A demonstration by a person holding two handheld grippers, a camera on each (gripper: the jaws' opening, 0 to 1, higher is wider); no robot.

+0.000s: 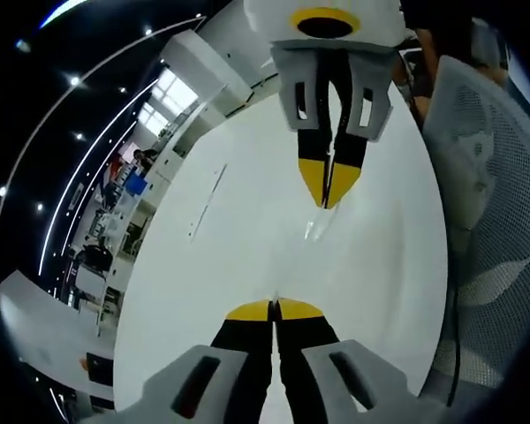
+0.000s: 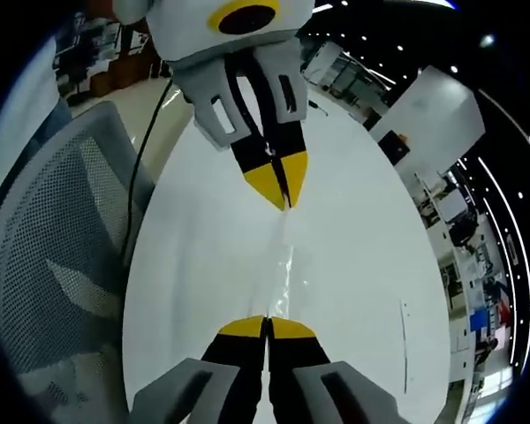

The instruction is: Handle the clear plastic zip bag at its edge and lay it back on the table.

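The clear plastic zip bag point(image 2: 283, 265) hangs stretched, edge-on, above the white table point(image 2: 371, 265) between two grippers that face each other. In the right gripper view my right gripper point(image 2: 267, 323) is shut on the bag's near edge, and the left gripper point(image 2: 283, 200) reaches in from the top, shut on the far edge. From the left gripper view my left gripper point(image 1: 274, 307) is shut at the bottom, and the right gripper point(image 1: 328, 201) points down from above with its yellow tips together. There the bag point(image 1: 313, 231) shows only as a faint glint over the table point(image 1: 203, 265).
A grey mesh office chair point(image 1: 486, 221) point(image 2: 53, 247) stands close against one long side of the table. A dark cable point(image 2: 141, 177) runs down beside it. Beyond the table's other side are white counters and an open office with desks point(image 1: 115, 203).
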